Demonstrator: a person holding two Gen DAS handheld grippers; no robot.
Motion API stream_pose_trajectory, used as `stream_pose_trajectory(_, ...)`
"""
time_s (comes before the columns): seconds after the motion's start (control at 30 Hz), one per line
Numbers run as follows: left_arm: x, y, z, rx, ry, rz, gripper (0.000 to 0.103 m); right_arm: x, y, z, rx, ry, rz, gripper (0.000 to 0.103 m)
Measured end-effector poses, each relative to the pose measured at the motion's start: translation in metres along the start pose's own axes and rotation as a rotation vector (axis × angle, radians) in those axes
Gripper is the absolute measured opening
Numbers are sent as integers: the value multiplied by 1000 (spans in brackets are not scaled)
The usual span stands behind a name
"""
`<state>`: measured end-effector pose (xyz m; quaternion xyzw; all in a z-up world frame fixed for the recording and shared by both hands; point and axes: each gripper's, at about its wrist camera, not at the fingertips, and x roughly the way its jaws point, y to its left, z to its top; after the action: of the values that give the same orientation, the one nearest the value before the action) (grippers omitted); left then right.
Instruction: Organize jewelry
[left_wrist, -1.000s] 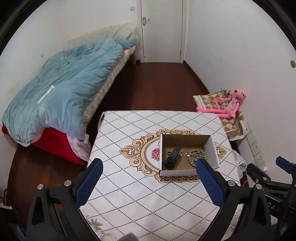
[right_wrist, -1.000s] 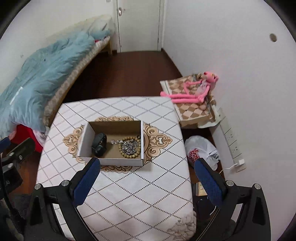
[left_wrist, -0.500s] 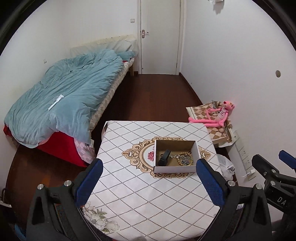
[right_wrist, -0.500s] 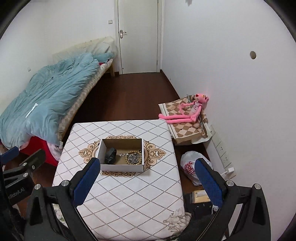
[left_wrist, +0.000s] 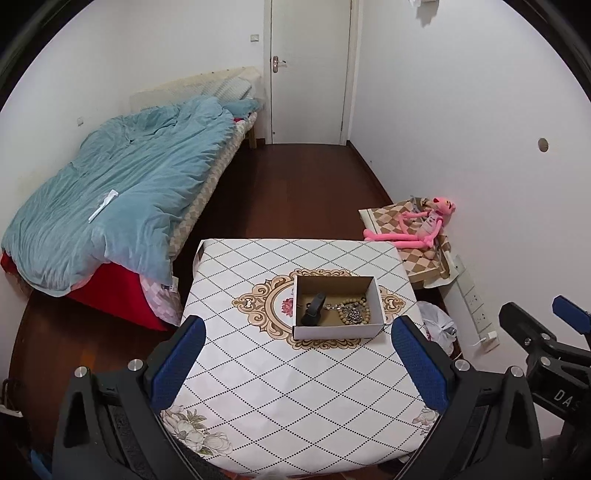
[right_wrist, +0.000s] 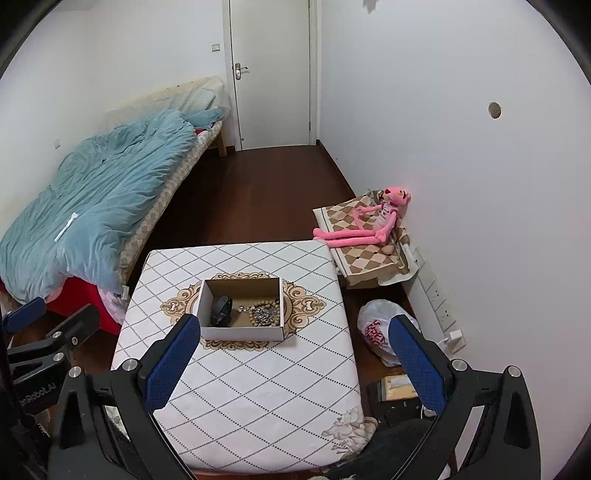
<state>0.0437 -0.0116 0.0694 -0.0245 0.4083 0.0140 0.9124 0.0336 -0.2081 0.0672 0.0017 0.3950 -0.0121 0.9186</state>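
A: Cardboard box (left_wrist: 338, 308) contents?
B: Black watch band (left_wrist: 313, 314), wooden bead bracelet (left_wrist: 354, 314) around a metal chain; box on the table (left_wrist: 295, 387), ahead of both tools.
A: Grippers?
B: Left gripper (left_wrist: 295, 362) and right gripper (right_wrist: 293, 360) both spread wide, empty.

White walls (left_wrist: 443, 110) enclose a dark wood floor (left_wrist: 295, 184). A closed white door (left_wrist: 308, 74) stands at the far end. A bed (left_wrist: 207, 192) with a blue duvet (left_wrist: 129, 192) lines the left wall. Wall sockets (right_wrist: 437, 299) sit low on the right wall.
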Motion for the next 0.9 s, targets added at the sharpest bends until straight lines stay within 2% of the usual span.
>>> stream_pose_trajectory(0.53, 64, 2, 20, -21, 123, 31, 103, 72, 7, 25, -17, 79, -49, 103)
stream_pose_trajectory(0.7, 84, 4, 27, -25, 171, 38, 103, 100, 12, 31, -29, 134, -45, 103)
stream_pose_trajectory(0.9, 93, 5, 33, -21, 189, 47, 103, 122, 14, 36, -46, 190, -38, 103)
